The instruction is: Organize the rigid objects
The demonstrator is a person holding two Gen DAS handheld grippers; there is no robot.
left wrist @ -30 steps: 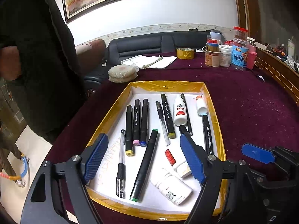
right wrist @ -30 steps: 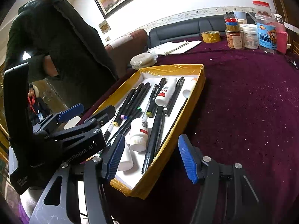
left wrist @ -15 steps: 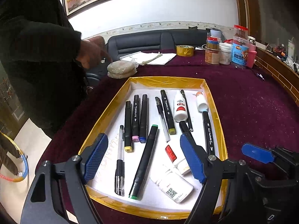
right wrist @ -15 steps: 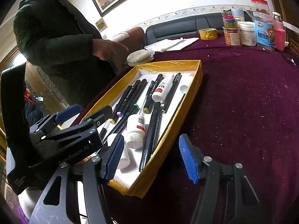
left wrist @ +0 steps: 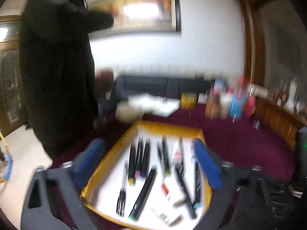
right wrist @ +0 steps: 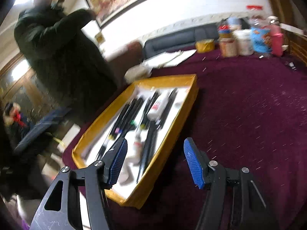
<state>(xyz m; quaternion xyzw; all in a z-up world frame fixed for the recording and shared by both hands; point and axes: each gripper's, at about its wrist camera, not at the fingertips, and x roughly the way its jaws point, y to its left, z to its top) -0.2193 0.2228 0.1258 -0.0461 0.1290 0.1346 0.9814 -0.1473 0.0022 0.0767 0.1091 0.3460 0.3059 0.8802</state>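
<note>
A yellow-edged tray (left wrist: 168, 127) with a white floor lies on the maroon table; it also shows in the right wrist view (right wrist: 172, 118). It holds several black markers (left wrist: 143, 189), pens (left wrist: 121, 193) and small white bottles (right wrist: 156, 107). My left gripper (left wrist: 149, 164) is open and empty, raised over the tray's near end. My right gripper (right wrist: 155, 161) is open and empty, above the tray's near right rim. Both views are motion-blurred.
A person in a dark coat (left wrist: 57, 72) stands at the table's left edge. Jars and bottles (right wrist: 247, 38), a yellow tape roll (right wrist: 205, 45) and papers (right wrist: 168, 57) sit at the far side. A dark sofa (left wrist: 163, 86) is behind.
Both grippers have tilted upward and pulled back from the tray, blurring the views. The person has raised an arm. The tray's contents lie as before.
</note>
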